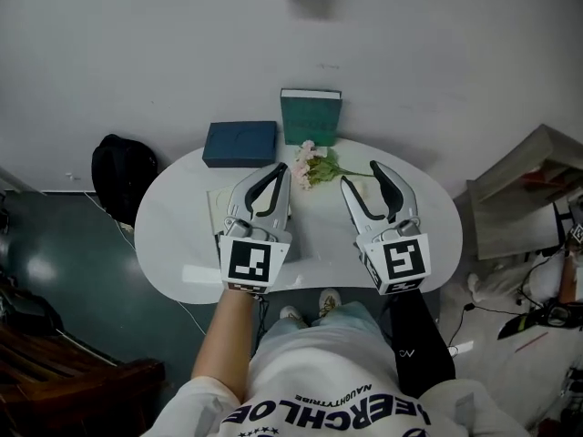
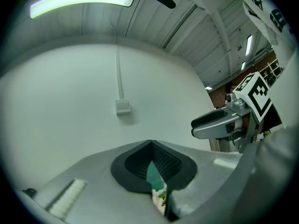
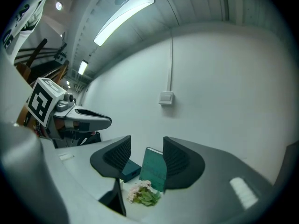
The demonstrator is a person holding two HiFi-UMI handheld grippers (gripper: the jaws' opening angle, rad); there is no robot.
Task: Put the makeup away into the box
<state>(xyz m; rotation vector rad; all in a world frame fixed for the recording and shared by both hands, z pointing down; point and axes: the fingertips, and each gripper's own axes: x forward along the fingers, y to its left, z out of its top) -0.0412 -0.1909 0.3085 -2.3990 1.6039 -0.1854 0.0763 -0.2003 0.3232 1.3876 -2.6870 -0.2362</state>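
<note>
On the white oval table (image 1: 173, 235) a dark blue flat box (image 1: 239, 143) lies closed at the back left, also in the right gripper view (image 3: 130, 170). Beside it a green box (image 1: 311, 116) stands upright against the wall (image 3: 154, 169). My left gripper (image 1: 281, 169) hovers over the table's middle, its pads together with nothing held (image 2: 150, 143); only a sliver of the green box (image 2: 153, 175) shows below them. My right gripper (image 1: 361, 173) is open and empty (image 3: 146, 146), framing both boxes. I can make out no makeup item.
A small bunch of pink flowers (image 1: 314, 165) lies between the grippers' tips (image 3: 142, 194). A pale flat sheet (image 1: 216, 209) lies under the left gripper. A black bag (image 1: 123, 171) sits on the floor at left, shelving and clutter (image 1: 528, 194) at right.
</note>
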